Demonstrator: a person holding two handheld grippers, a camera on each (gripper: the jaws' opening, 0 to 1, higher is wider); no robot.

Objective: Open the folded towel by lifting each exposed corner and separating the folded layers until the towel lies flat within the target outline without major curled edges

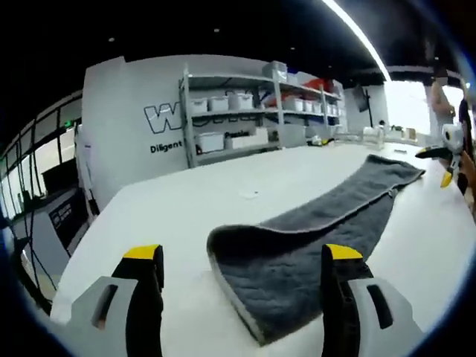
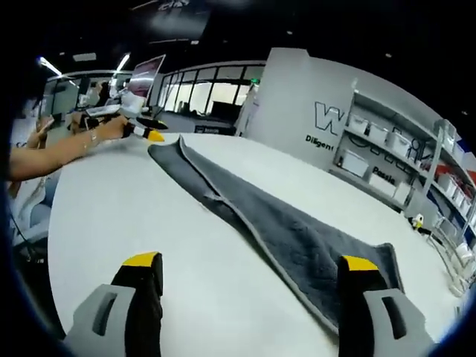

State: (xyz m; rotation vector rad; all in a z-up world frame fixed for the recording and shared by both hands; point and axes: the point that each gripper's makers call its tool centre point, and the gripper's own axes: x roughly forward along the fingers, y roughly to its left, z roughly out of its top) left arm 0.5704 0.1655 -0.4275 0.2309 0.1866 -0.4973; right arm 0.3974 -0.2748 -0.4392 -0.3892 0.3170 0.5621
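Grey towel [image 1: 312, 245] lies long on the white table [image 1: 193, 201]; left gripper [image 1: 242, 256] and right gripper [image 2: 249, 264] hover released, jaws apart.

A white bench [image 1: 223, 201] stood in a dim hall with a black ceiling [image 1: 186, 30] crossed by a bright light strip [image 1: 357, 33]. Behind it rose a pale grey wall [image 1: 119, 126] with dark lettering [image 1: 165, 130], and beside that metal shelves [image 1: 245, 111] carried white bins [image 1: 212, 141]. In the right gripper view, a row of windows [image 2: 204, 95] ran along the far side.
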